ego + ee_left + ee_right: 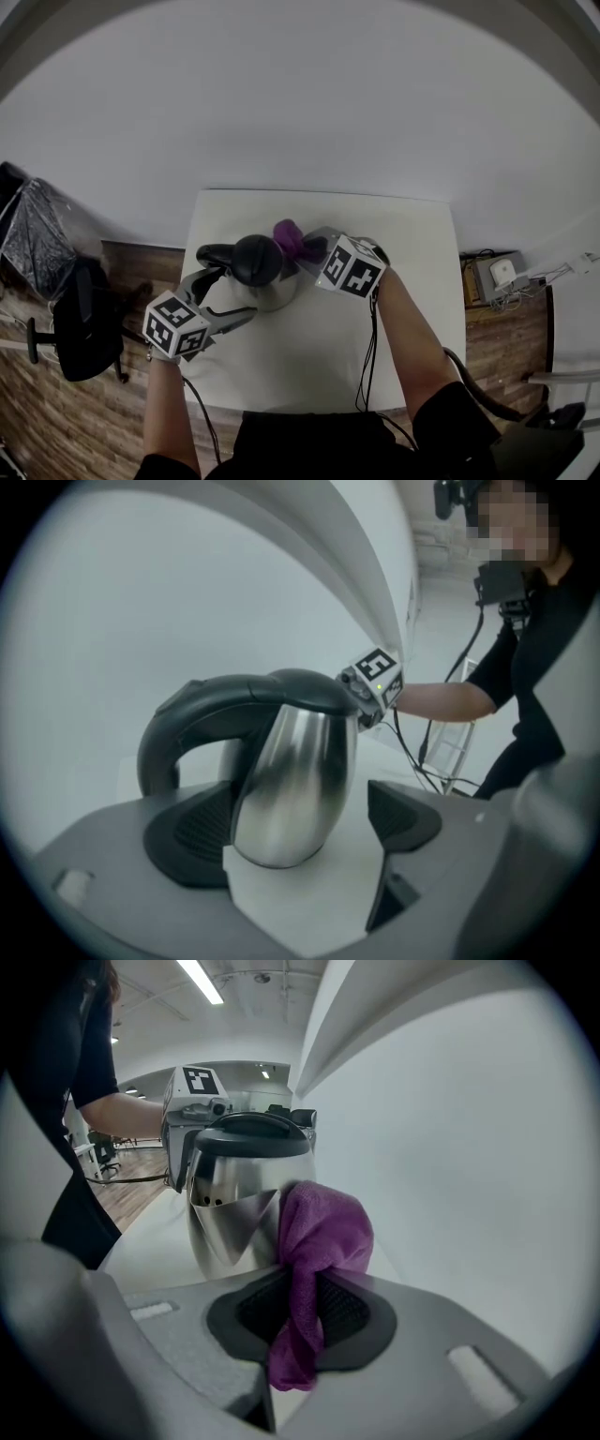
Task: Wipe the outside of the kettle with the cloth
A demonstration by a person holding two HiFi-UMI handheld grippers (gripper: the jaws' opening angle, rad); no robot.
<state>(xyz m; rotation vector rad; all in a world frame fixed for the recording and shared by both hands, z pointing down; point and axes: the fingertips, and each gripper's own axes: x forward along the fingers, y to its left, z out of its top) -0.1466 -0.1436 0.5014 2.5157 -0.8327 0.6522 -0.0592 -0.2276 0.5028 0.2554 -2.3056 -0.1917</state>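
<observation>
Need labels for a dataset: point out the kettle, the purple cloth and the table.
kettle (295,780), left gripper view, on its shiny steel body.
cloth (323,1227), right gripper view, on its bunched upper part.
table (319,347), head view, on its bare white top.

The kettle (258,272) has a shiny steel body, a black lid and a curved black handle. It stands upright on the white table (412,309) with its handle pointing toward the person's left. The cloth (319,1232) is purple and soft, twisted into a strip and pinched between the jaws of the right gripper (300,1316), and its bunched end lies against the kettle's side just beside the spout.
</observation>
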